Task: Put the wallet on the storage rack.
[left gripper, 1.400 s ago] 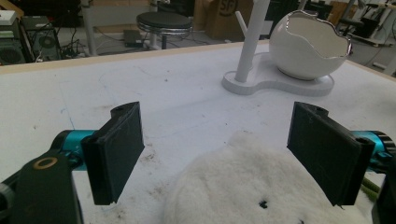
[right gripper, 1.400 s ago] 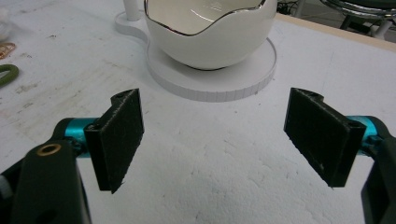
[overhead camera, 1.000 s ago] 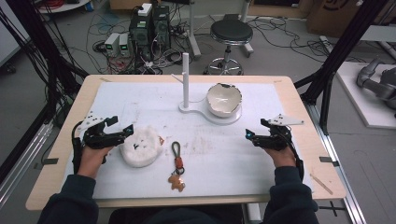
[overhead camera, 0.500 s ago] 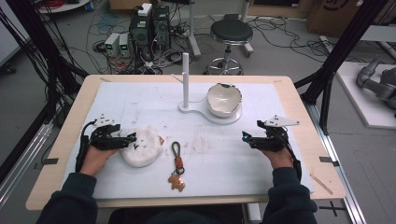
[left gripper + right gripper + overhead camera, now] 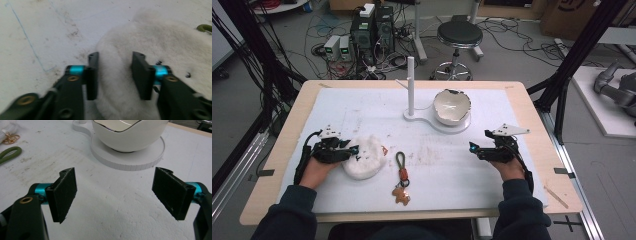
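Note:
A white fluffy pouch lies on the white mat at the left. My left gripper is at its left edge; its jaws have just been closing, and in the left gripper view the left gripper has a fold of the fluffy pouch squeezed between its pads. My right gripper rests on the mat at the right, and in its own view the right gripper stands wide open with nothing between the pads, pointing at a white bowl.
The white bowl sits on a round white base that also carries an upright post. A key strap with a gingerbread charm lies at the front middle; its green loop is nearest the pouch.
My left gripper has slid right onto the fluffy pouch's edge and its jaws have closed from wide apart onto the fluff. The right gripper has stayed put.

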{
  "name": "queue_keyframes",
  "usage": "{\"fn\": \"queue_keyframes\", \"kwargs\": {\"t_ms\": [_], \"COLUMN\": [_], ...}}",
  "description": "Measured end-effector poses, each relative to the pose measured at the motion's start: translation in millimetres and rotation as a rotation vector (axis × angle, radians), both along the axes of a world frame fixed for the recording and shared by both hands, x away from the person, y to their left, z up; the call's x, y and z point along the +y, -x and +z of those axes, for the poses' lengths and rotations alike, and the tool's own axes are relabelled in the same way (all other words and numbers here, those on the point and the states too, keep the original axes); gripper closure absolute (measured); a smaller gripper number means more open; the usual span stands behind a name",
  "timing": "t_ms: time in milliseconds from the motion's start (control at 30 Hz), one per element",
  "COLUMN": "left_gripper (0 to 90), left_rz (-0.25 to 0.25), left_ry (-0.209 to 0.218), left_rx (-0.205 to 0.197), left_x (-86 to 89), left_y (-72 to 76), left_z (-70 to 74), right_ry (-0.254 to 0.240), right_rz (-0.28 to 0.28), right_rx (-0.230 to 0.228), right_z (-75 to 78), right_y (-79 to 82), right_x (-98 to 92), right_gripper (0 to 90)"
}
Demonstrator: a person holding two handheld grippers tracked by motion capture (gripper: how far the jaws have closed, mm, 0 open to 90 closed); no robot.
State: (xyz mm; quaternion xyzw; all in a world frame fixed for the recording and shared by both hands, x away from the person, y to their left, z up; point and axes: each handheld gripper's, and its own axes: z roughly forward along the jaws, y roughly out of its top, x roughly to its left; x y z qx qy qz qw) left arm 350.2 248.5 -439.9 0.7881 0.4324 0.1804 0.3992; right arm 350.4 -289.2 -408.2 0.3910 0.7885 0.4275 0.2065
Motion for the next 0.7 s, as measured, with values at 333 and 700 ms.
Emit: {"fn": "queue_keyframes", "kwargs": {"t_ms": [333,700], "left_gripper": [82.6,83.7], "left_rz": [0.060,0.078], "left_ry": [0.207,0.341], "left_rx": [-0.131,-0.272], "left_x": [9.4,4.8], "left_y": [10.0,19.9], "left_z": [28.9,48.2], "right_ry": [-0.011,-0.072], "right_rz": [0.017,0.089], "right_rx": [0.008,0.023], "right_z": [-0.8,3.0], "right_y": [-1.0,-1.5], "right_x": [3.8,29.2], "right_gripper": [20.2,20.2]}}
